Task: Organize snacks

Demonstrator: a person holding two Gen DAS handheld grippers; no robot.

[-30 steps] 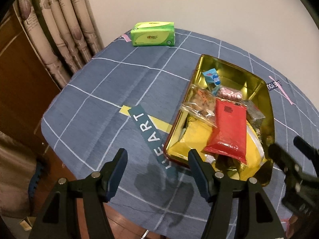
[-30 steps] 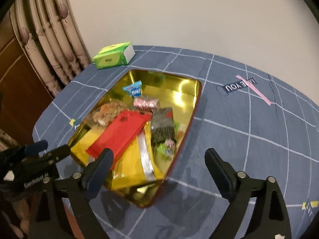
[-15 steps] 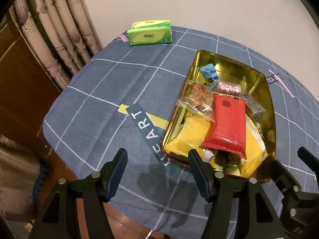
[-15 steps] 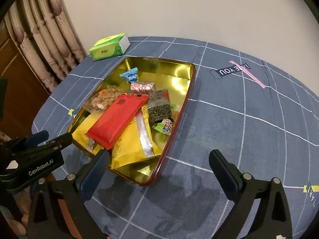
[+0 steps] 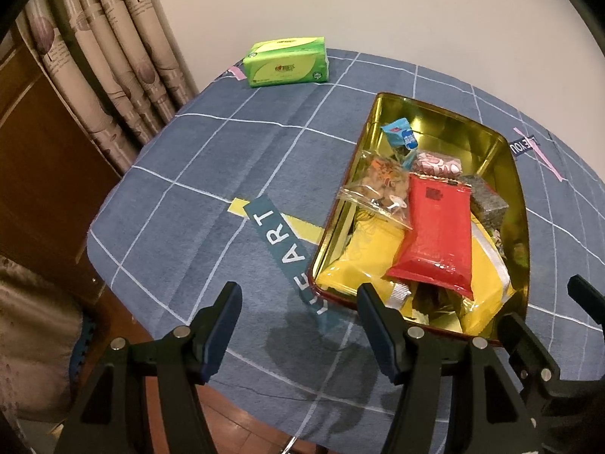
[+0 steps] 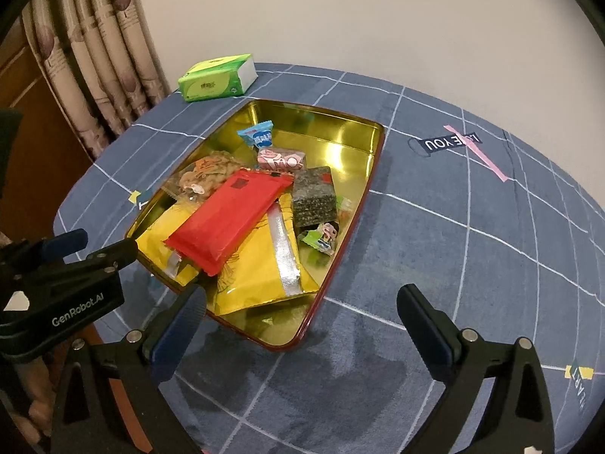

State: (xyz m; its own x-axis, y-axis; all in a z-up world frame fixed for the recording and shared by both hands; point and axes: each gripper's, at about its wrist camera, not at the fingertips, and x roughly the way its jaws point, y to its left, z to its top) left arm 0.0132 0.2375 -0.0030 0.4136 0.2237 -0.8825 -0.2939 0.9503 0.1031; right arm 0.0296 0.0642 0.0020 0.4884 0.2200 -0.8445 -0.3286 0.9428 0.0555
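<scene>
The fingers of the left gripper (image 5: 298, 304) stand wide apart and hold nothing; they hang over the near edge of the tabletop (image 5: 211, 174), just beside the gold tin (image 5: 516, 193). The right gripper (image 6: 302, 304) is also spread and empty, above the near corner of the tin. The snacks lie inside the tin: a red packet (image 6: 228, 217) on top of yellow bags (image 6: 257, 276), with small candies (image 6: 281, 159) behind. They look already gathered there. The blue checked cloth also carries a green tissue pack (image 6: 217, 79); curtains (image 5: 109, 60) hang at the wall.
</scene>
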